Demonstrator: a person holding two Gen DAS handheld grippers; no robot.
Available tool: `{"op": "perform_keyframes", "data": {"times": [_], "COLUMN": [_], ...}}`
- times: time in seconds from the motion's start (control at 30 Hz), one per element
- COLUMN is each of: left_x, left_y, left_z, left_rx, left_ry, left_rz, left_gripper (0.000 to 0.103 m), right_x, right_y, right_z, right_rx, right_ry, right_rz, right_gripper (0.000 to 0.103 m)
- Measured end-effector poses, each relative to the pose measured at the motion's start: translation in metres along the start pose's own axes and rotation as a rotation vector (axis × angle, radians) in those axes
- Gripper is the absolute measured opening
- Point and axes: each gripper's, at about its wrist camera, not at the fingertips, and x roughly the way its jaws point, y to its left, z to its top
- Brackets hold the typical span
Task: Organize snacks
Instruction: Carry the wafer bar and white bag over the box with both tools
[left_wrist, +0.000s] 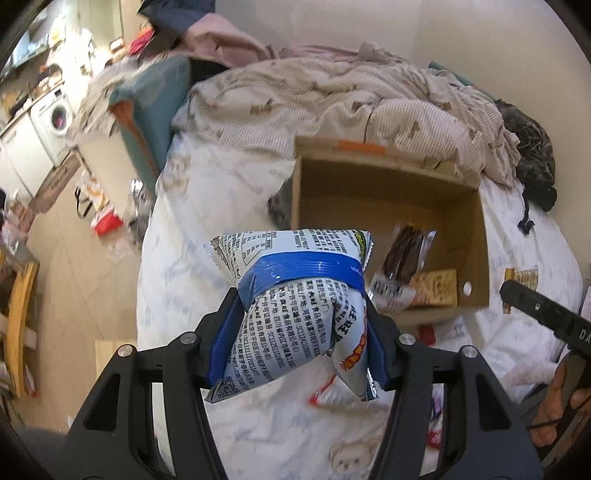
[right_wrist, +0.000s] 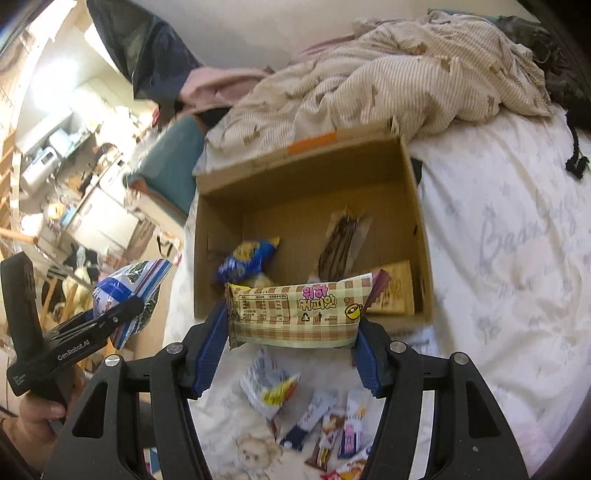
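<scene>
My left gripper (left_wrist: 301, 332) is clamping a white-and-blue bag (left_wrist: 291, 291) above the bed, just short of the box (left_wrist: 476, 236). My right gripper (right_wrist: 291, 332) is squeezing a checked wafer pack (right_wrist: 295, 310) at the box's (right_wrist: 207, 236) near edge.

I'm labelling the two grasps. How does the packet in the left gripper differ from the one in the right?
The white-and-blue puffy bag is pillow-shaped and pinched in at its middle by the left gripper; the plaid wafer packet is flat, long and lies crosswise in the right gripper. The bag shows dense black print, the wafer packet pink lettering and a cup drawing. Both are held short of the cardboard box.
</scene>
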Motion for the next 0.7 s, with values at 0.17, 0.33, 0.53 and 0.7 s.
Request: {"op": "perform_keyframes", "data": {"times": [0.17,0.33,0.53,0.7], "left_x": [0.009,0.024,0.053,0.075], "left_y": [-0.024,-0.043,-0.05,-0.051], "left_z": [0.031,0.049,0.05,0.041], "left_rx": [0.057,0.089,0.104,0.12], "left_ry": [-0.063,-0.074,-0.059,-0.045], "left_rz": [0.015,-0.001,-0.011,0.002], "left_gripper": [0.056,0.056,0.057,0.056], "right_x": [0.005,0.013,0.031,0.05], "right_y": [-0.008,-0.014,-0.024,-0.028], "right_z": [0.017,0.033,0.047,0.046], "right_rx": [0.026,0.028,0.029,0.041], "right_ry": [-0.025,-0.03,-0.015,0.024], "right_rz": [-0.006,-0.022,-0.06,-0.079], "right_gripper": [0.064,0.064,0.064,0.064]}}
